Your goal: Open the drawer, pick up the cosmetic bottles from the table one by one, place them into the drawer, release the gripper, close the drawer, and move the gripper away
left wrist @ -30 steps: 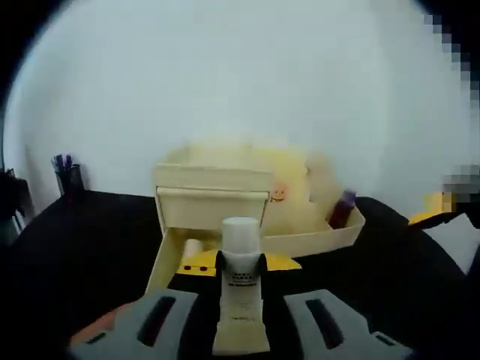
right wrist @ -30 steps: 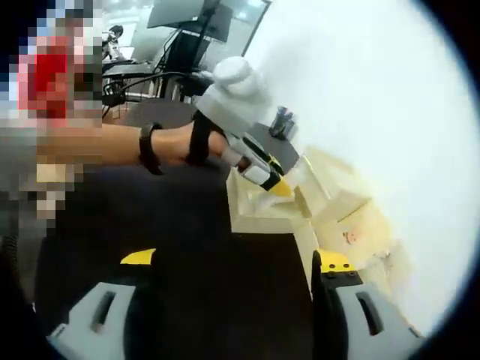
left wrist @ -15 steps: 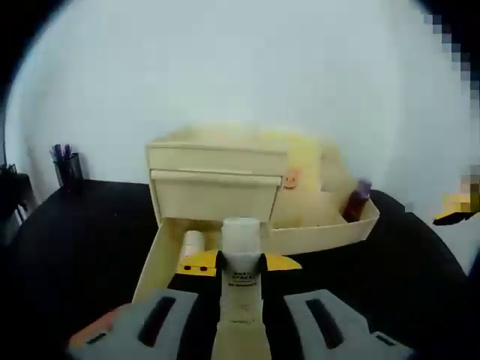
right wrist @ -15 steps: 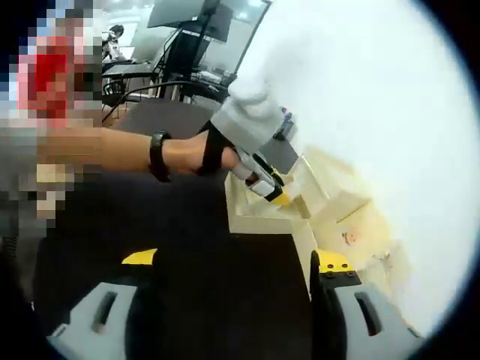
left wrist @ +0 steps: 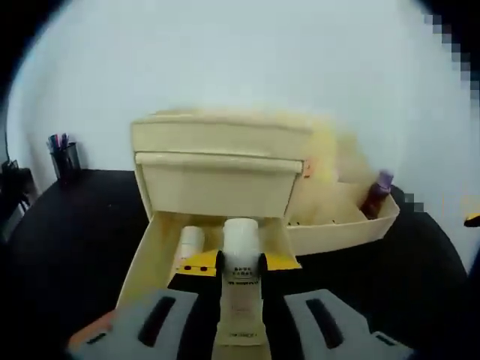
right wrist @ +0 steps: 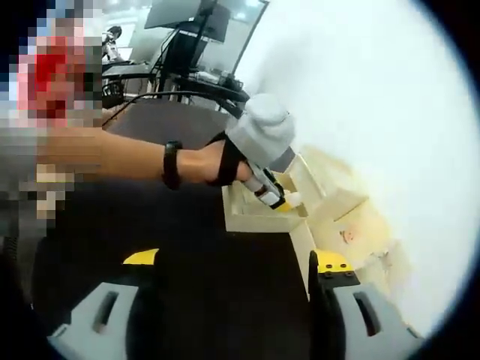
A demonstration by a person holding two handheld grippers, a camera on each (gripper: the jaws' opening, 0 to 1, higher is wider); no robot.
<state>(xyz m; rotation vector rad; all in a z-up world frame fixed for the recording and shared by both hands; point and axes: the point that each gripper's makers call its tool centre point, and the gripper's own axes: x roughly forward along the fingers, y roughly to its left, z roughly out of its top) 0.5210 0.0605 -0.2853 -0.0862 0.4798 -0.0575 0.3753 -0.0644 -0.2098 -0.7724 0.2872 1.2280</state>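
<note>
A pale cosmetic bottle (left wrist: 240, 289) with a white cap is clamped upright between the jaws of the left gripper (left wrist: 240, 315), its cap reaching just over the front edge of the open drawer (left wrist: 154, 247). That drawer is pulled out from the bottom of a cream organiser box (left wrist: 217, 161) standing on a black table (left wrist: 67, 240). Another small bottle (left wrist: 190, 241) already lies inside the drawer, just to the left of the held one. To do this step well, the held bottle likely needs to travel further over the drawer floor and come down low beside the lying bottle before the jaws part, so it neither tips out nor knocks its neighbour. To the right of the drawer, an attached open tray (left wrist: 352, 225) holds a dark bottle with a purple cap (left wrist: 376, 193). A pen cup (left wrist: 64, 156) stands well to the left. The right gripper (right wrist: 225, 300) hangs over the table in front of the drawer with its jaws wide apart, holding nothing.
</note>
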